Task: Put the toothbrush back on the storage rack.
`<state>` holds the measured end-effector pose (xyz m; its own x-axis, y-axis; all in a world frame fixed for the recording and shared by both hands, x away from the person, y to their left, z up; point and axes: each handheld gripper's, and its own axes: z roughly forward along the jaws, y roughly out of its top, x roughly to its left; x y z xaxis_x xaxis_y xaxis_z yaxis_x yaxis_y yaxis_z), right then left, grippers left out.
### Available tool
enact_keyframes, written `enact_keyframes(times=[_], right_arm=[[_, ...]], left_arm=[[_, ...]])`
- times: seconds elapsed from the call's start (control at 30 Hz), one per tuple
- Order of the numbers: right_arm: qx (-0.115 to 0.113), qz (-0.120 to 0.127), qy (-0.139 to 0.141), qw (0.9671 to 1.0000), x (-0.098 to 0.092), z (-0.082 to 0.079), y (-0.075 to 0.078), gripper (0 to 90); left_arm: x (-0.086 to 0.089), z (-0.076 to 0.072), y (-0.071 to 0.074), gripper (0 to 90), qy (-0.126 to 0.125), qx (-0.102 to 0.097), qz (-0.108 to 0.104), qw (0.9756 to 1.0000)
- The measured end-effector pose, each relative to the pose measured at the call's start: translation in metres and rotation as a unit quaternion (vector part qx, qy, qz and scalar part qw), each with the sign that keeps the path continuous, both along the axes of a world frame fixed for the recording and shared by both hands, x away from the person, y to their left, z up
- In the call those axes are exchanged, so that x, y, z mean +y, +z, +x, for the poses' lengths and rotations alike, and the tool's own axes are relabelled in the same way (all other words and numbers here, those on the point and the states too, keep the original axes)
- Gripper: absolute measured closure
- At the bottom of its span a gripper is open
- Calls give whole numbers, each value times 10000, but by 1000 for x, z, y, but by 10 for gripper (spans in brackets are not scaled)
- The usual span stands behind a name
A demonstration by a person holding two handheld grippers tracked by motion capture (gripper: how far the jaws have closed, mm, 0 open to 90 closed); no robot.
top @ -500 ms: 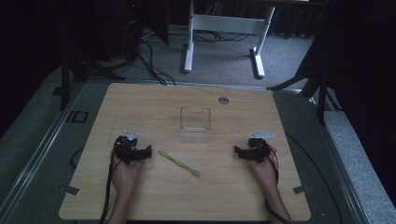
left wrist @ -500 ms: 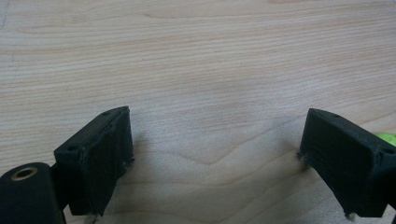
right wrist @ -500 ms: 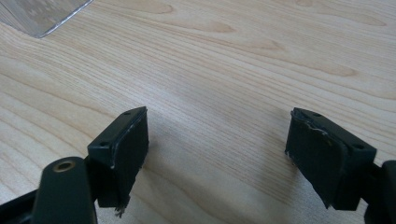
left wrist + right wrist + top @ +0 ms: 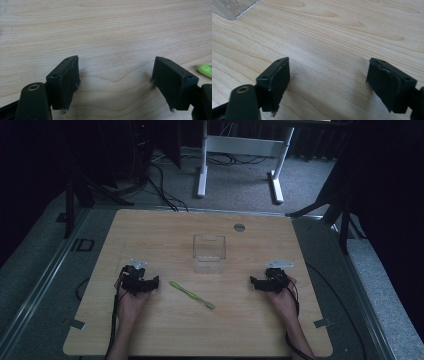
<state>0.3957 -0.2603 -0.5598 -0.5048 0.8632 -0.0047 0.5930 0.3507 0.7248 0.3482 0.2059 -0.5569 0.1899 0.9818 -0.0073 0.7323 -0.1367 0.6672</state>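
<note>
On the wooden table [image 4: 165, 227], left gripper [image 4: 148, 285] and right gripper [image 4: 256, 284] rest with fingers spread wide, holding nothing.

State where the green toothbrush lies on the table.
In the high view, the green toothbrush lies flat on the table, just right of the left gripper, before the clear box.

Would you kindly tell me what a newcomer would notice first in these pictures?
A clear plastic box stands mid-table, with a green toothbrush lying slantwise just in front of it. The left gripper and right gripper rest at either side on the wooden table, fingers open and empty.
</note>
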Motion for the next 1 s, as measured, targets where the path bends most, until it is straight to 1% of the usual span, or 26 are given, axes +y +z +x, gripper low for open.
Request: enact_keyframes(times=[0.1,0.13,0.17,0.2,0.23,0.27,0.3,0.33,0.4,0.43,0.47,0.5,0.57,0.6,0.63,0.7,0.8,0.83,0.9,1.0], right_arm=[[14,-6,-16,10000,1,1,0,173],[15,-6,-25,10000,1,1,0,174],[26,-11,-44,10000,1,0,0,183],[31,-13,-77,10000,2,0,1,220],[15,-4,-86,10000,2,-1,1,247],[15,-4,-86,10000,2,-1,1,247],[28,-9,-94,10000,3,-2,2,262],[23,-14,-85,10000,3,-2,2,281],[31,-17,-44,10000,5,-3,3,294],[31,-17,-44,10000,5,-3,3,294],[56,-23,11,10000,8,-5,4,327],[43,-40,36,10000,9,-6,4,335],[31,-30,106,9999,12,-9,7,364],[21,-21,182,9998,14,-10,9,374],[9,-18,206,9998,15,-11,10,375],[-12,-26,266,9996,19,-14,13,378],[-48,11,357,9993,25,-17,17,399],[-68,13,404,9992,27,-18,18,405],[-106,1,483,9988,33,-21,20,408],[-152,-19,557,9983,39,-23,23,406]], left_arm=[[1,-1,1,241,-50,27,5,10000],[1,-1,1,267,-50,27,5,10000],[3,-2,4,315,-38,86,13,10000],[3,-3,4,353,-24,112,18,9999],[4,-4,4,366,0,108,11,9999],[4,-4,4,368,0,108,11,9999],[5,-8,5,395,7,84,0,10000],[5,-8,5,407,7,84,0,10000],[7,-13,6,409,-2,-24,8,10000],[7,-13,6,409,-2,-24,8,10000],[8,-15,10,409,-18,-99,-1,9999],[7,-16,13,409,-38,-153,21,9999],[6,-19,18,408,-133,-245,129,9995],[6,-20,19,409,-185,-257,201,9993],[5,-21,21,409,-232,-296,255,9990],[6,-24,22,409,-329,-353,298,9984],[8,-27,22,409,-340,-400,272,9982],[9,-29,22,409,-355,-425,171,9983],[10,-30,21,408,-389,-426,147,9982],[7,-31,24,409,-575,-483,105,9971]])
